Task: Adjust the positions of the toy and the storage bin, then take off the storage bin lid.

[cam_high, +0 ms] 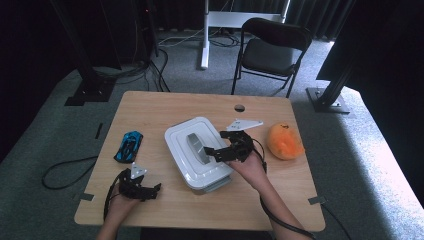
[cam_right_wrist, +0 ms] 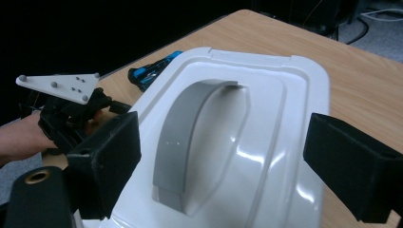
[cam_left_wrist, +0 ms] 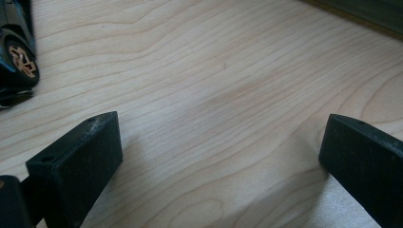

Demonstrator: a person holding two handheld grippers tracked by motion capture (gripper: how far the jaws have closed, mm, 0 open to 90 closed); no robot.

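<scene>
Wooden table (cam_high: pixel 165 107) is filling mid-frame; white lidded box (cam_high: pixel 186 136) is sitting at its centre, grey handle (cam_high: pixel 196 146) on top; right gripper (cam_high: pixel 220 145) is hovering over that handle, jaws spread wide; left gripper (cam_high: pixel 150 192) is resting lower left, jaws apart; blue toy car (cam_high: pixel 129 146) is lying left of the box.

A white rectangular plastic box (cam_high: pixel 200 152) with rounded corners sits closed near the middle of the table, turned at an angle. A grey arched handle (cam_high: pixel 196 146) lies in its lid's recess.
</scene>
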